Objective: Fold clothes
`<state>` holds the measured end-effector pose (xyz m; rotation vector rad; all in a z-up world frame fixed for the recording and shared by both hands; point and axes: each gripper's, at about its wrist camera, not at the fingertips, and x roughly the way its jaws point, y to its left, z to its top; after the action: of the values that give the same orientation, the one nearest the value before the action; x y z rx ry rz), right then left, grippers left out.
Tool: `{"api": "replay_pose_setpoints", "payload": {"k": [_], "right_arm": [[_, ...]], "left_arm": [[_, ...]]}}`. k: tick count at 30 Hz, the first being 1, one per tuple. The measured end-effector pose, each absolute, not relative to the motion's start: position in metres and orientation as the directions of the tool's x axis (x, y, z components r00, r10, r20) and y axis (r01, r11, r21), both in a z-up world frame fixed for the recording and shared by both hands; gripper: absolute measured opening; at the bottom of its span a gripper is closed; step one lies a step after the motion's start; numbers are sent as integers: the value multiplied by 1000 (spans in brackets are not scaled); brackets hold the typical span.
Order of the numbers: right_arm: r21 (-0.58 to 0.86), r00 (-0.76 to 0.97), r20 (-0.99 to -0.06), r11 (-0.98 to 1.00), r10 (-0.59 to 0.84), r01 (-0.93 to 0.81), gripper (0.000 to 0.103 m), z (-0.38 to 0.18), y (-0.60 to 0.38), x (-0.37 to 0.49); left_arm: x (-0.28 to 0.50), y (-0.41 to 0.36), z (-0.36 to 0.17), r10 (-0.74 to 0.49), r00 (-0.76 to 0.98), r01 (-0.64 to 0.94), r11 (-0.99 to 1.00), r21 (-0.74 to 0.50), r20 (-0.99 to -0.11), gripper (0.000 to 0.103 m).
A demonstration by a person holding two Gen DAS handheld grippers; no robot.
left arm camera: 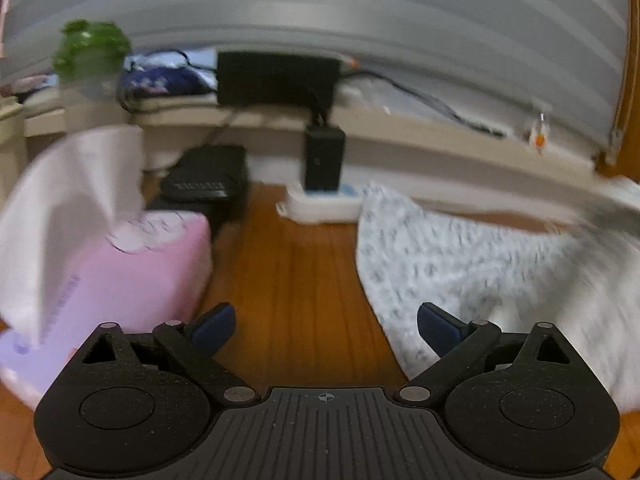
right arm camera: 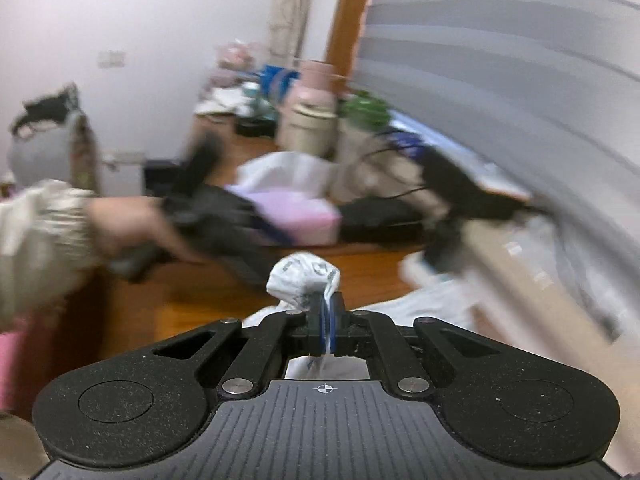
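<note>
The wooden floor (left arm camera: 296, 280) is the ground for everything here: across its right side in the left wrist view spreads the white patterned garment (left arm camera: 460, 264), blurred, while the pink tissue box (left arm camera: 120, 280) sits on its left side with a white tissue (left arm camera: 72, 208) standing up out of it. The left gripper (left arm camera: 326, 320) hangs above the bare floor between box and garment, its jaws spread wide with nothing in them. The right gripper (right arm camera: 326, 312) has its jaws pinched tight on a bunched fold of the garment (right arm camera: 302, 276), lifted above the floor.
</note>
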<state>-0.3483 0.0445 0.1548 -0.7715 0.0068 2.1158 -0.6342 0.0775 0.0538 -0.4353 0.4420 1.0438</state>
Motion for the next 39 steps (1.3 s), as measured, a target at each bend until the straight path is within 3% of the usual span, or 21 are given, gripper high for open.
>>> {"api": "replay_pose_setpoints", "payload": {"k": [4,10,12,14,17,21,22,24,26,31,36,39], "right_arm": [[-413,-339,-513,-573,788,-708,3,151,97,-352],[-495,-243,-471,-483,848,-722,4,108,172,-364],[-504,-167,-473,-422,865,-754,12,88,191,-362],[-480,-132,-501,-401,855,-780,33,70,201,-354],[-430,-150,-518,-407,842,-806,35,61,190,-338],[-339,-210,-536,-436,818,-834,42,61,157,-319],[-308,-235,-549,-455,802,-836,43,60,148,-317],[-249,-286,-579,-499,764,-830,43,57,132,-316],[-206,-335,-603,-547,724,-812,43,52,115,-322],[-174,-388,-661,-635,642,-753,43,41,80,-339],[-193,-364,-678,-633,638,-749,51,29,69,-339],[-152,-380,-678,-626,629,-765,48,24,70,-330]], "left_arm": [[-643,69,66,748,451,-889,427,-168,-487,99],[-633,59,74,729,510,-857,473,-202,-455,100],[-624,53,73,721,522,-848,497,-185,-456,100],[-617,45,71,707,530,-840,515,-172,-468,99],[-610,33,64,686,554,-823,537,-187,-471,97],[-602,24,54,654,565,-813,545,-204,-504,84],[-599,24,51,647,561,-814,545,-201,-516,76],[-593,25,47,633,560,-812,549,-199,-535,72],[-586,26,44,621,557,-810,553,-196,-551,58],[-568,29,37,602,540,-806,572,-154,-589,57],[-557,37,32,614,508,-815,570,-105,-605,55],[-554,40,32,621,495,-814,576,-76,-608,47]]}}
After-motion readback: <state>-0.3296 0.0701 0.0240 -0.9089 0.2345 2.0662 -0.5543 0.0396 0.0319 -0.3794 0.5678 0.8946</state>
